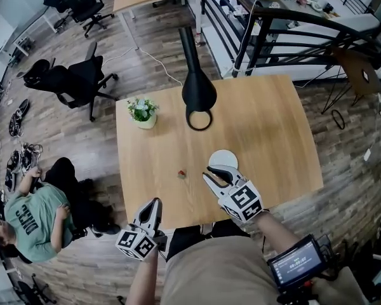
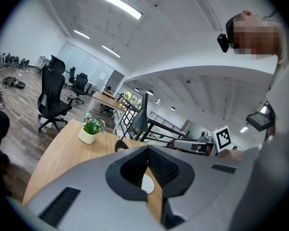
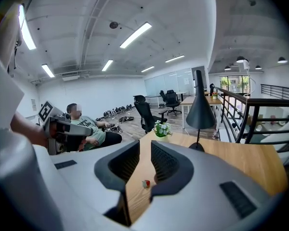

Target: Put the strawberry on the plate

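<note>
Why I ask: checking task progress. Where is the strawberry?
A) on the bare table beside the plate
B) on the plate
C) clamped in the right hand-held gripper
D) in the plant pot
A: the strawberry lies on the table, apart from the plate.

We hold two grippers in front of our body, both pointing forward. Our left gripper stays close to our body, low in the head view, and its jaws are closed together, tip against tip. Our right gripper reaches further forward, and its jaws stand a little apart with a narrow gap between them. Our left forearm and right forearm are bare. Each marker cube faces upward.
</note>
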Demonstrator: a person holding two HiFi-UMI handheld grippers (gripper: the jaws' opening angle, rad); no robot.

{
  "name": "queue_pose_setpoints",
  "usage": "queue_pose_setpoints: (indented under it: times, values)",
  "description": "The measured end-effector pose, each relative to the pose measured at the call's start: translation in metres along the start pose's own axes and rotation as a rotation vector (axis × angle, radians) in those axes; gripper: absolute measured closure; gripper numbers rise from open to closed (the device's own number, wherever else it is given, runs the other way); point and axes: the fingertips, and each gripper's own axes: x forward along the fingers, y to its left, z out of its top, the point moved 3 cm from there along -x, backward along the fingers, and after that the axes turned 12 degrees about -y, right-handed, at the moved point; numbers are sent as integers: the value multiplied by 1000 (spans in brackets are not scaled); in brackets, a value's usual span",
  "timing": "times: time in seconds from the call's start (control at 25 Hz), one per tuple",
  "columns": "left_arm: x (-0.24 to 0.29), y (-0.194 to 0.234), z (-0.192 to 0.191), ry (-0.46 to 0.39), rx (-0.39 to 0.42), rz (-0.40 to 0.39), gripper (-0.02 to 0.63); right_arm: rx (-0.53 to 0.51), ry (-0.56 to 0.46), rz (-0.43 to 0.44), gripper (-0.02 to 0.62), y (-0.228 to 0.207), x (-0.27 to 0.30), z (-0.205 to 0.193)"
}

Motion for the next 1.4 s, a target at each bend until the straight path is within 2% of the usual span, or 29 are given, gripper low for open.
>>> queue_pose_setpoints:
  times: [0.16, 0.32, 0.4, 0.48, 0.92, 1.2, 1.4]
  values:
    - [6, 19, 4, 20, 3, -6, 603, 7, 43, -5, 537, 3, 20, -13]
    - [4, 38, 4, 27, -10, 5, 603, 14, 117, 12, 537, 9, 47, -43]
    - [1, 50, 4, 26, -22, 17, 603, 23, 165, 29, 483, 13, 64, -64]
    - [-5, 58, 3, 29, -35, 30, 603, 30, 211, 37, 476, 18, 78, -85]
    - [-16, 85, 5, 65, -34, 63, 603, -51, 403, 80, 476, 24, 142, -186]
    - [-16, 98, 9, 84, -21, 47, 603, -101, 542, 88, 476, 22, 166, -243]
    - [-23, 107, 5, 116, -21, 29, 603, -115, 604, 63, 474, 20, 175, -275]
